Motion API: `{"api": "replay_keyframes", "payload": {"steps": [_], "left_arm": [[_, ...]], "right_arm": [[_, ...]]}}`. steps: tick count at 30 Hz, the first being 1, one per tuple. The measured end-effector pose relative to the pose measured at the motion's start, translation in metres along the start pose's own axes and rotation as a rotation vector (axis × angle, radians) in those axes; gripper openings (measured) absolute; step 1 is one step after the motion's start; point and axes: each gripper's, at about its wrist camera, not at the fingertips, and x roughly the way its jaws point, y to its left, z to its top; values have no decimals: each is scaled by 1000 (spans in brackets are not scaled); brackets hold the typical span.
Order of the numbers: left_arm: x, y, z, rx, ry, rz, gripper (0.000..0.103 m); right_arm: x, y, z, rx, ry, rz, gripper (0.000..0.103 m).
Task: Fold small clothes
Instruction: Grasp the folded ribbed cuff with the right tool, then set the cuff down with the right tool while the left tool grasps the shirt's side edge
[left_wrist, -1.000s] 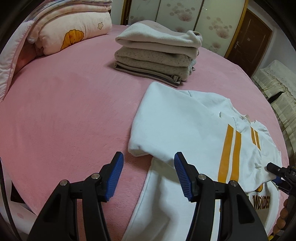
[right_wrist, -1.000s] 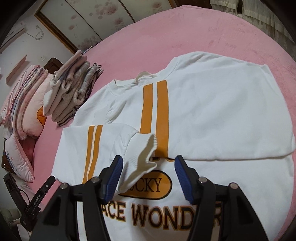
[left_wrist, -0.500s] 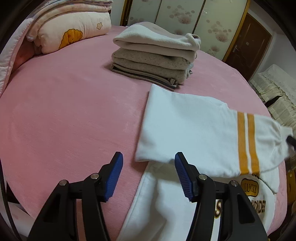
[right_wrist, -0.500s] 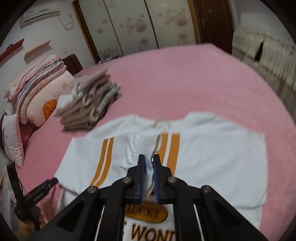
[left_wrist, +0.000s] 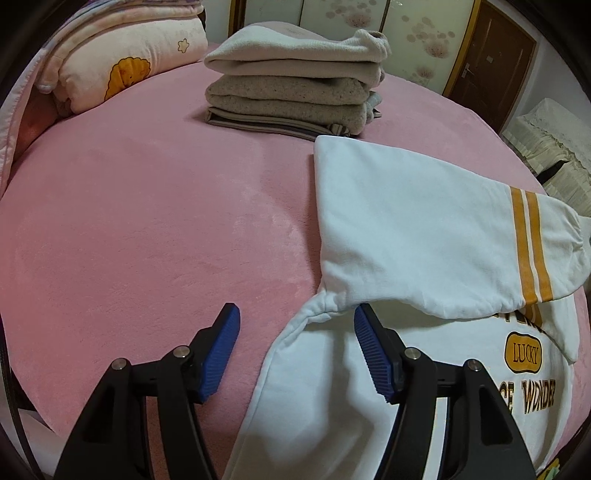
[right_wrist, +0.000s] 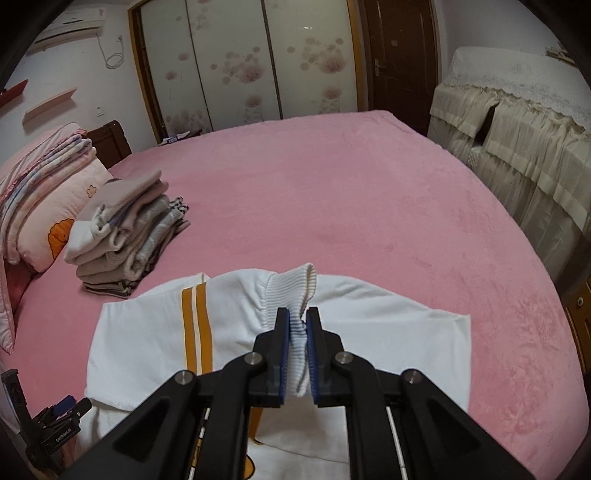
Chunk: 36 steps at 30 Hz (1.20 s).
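A white sweatshirt (left_wrist: 413, 236) with orange stripes and "LUCKY" print lies on the pink bed. My right gripper (right_wrist: 297, 325) is shut on the ribbed sleeve cuff (right_wrist: 295, 291) and holds the sleeve (right_wrist: 155, 328) lifted across the sweatshirt's body. My left gripper (left_wrist: 295, 332) is open and empty, low over the sweatshirt's left side edge near the armpit fold. It also shows at the lower left of the right wrist view (right_wrist: 55, 424).
A stack of folded beige and grey clothes (left_wrist: 295, 92) (right_wrist: 125, 236) sits behind the sweatshirt. Folded pink bedding and a pillow (left_wrist: 122, 55) lie at the far left. The pink bed cover (left_wrist: 129, 229) spreads left. A draped cream cabinet (right_wrist: 517, 129) stands right of the bed.
My right gripper closed on the sleeve cuff, then lifted it and pulled the sleeve over the sweatshirt's body. My left gripper stayed open and edged closer to the garment's side.
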Motion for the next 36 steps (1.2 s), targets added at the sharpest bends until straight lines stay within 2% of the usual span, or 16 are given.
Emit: {"api": "replay_keyframes", "payload": {"steps": [3, 7, 11, 15, 17, 20, 27, 36], "left_arm": [[4, -7, 2, 22, -3, 4, 63], [13, -11, 6, 22, 12, 64, 63], [21, 3, 11, -69, 40, 84, 45], [20, 17, 12, -183, 38, 31, 41], [19, 19, 11, -209, 35, 21, 41], [17, 18, 9, -217, 35, 19, 41], [10, 28, 12, -223, 68, -40, 43], [-23, 29, 16, -231, -9, -62, 43]], "right_arm": [[13, -10, -8, 27, 35, -10, 9], [33, -24, -20, 69, 91, -14, 9], [56, -36, -33, 102, 160, -22, 11], [79, -51, -47, 165, 246, -12, 15], [83, -59, -52, 201, 271, 0, 25], [76, -70, -56, 256, 265, 23, 37], [52, -86, -69, 288, 260, 60, 37], [59, -83, -81, 314, 265, 85, 37]]}}
